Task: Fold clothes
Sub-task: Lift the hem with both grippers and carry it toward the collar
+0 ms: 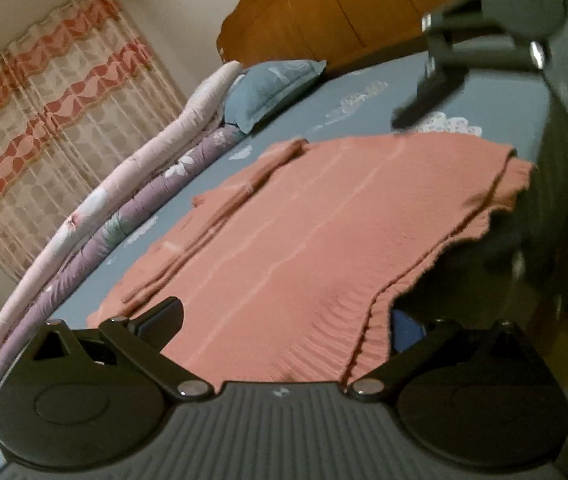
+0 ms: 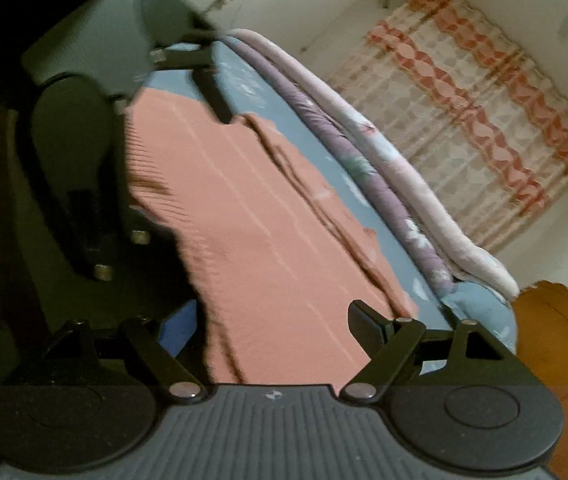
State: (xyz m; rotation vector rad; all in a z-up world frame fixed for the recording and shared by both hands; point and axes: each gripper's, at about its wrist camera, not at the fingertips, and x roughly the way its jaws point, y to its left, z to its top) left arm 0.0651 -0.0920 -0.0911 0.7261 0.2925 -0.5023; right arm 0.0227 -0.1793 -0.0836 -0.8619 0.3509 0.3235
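salmon garment spread flat on the bed, both grippers wide over it

the salmon-pink ribbed garment (image 1: 304, 232) lies spread out on the blue bed sheet (image 1: 364, 96), one edge reaching the near side of the bed where its frayed hem (image 1: 500, 200) overhangs. a folded sleeve ridge (image 1: 212, 220) runs along its far side.

the left gripper (image 1: 284, 320) has its jaws wide apart, the cloth lying below and between them, not clamped. the right gripper (image 2: 272, 320) likewise has its jaws apart over the other end of the garment, gripping nothing.

beyond the garment, a rolled quilt in pink and lilac (image 1: 104, 216) lies along the far edge of the bed, with a blue pillow (image 1: 272, 88) at its end. a wooden headboard (image 1: 344, 4) stands behind, and a red-and-cream patterned curtain (image 1: 52, 112) hangs on the wall.
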